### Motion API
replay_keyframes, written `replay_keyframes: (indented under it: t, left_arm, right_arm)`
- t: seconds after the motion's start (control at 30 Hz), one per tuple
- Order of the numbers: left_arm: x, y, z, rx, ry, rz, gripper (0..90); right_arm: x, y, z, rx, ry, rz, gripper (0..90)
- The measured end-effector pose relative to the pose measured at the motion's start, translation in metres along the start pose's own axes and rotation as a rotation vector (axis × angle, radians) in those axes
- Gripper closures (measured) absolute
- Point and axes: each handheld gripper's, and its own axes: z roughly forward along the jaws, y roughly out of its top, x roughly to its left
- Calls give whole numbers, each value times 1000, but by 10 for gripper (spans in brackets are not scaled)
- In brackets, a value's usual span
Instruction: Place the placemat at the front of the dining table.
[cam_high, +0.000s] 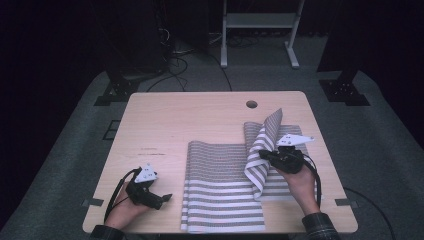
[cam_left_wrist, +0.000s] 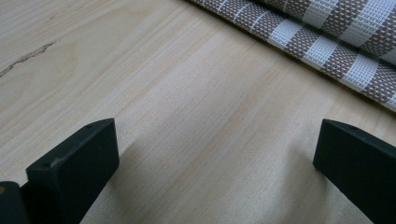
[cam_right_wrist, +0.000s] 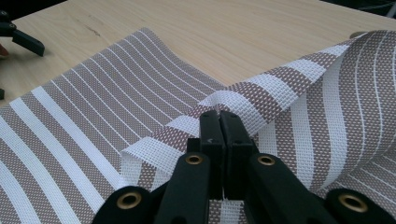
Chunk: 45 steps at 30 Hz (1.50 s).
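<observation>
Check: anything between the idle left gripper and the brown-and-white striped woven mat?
Nothing visible. Bare light wooden table lies between the open left gripper and the brown-and-white striped woven mat. The right gripper is shut on its lifted edge.

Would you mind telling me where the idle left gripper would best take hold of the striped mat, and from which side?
Probably the striped mat is best gripped at its near left edge, coming in level from the left. That edge lies flat and free on the table, facing the open left gripper, while the right gripper is shut on the lifted right edge.
</observation>
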Motion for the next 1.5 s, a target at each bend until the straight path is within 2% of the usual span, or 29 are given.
replay_keyframes:
  t: [0.5,1.03,1.4,1.5]
  left_arm:
    - [0,0,0,0,0,0,0]
    - [0,0,0,-2,0,-2,0]
    - [0,0,0,-1,-1,-2,0]
    - [0,0,0,0,-1,-2,0]
  right_arm:
    - [15,10,13,-1,44,-32,889]
    - [34,25,23,-19,94,-70,889]
    - [45,35,26,-39,129,-78,889]
    - [51,39,28,-43,142,-95,889]
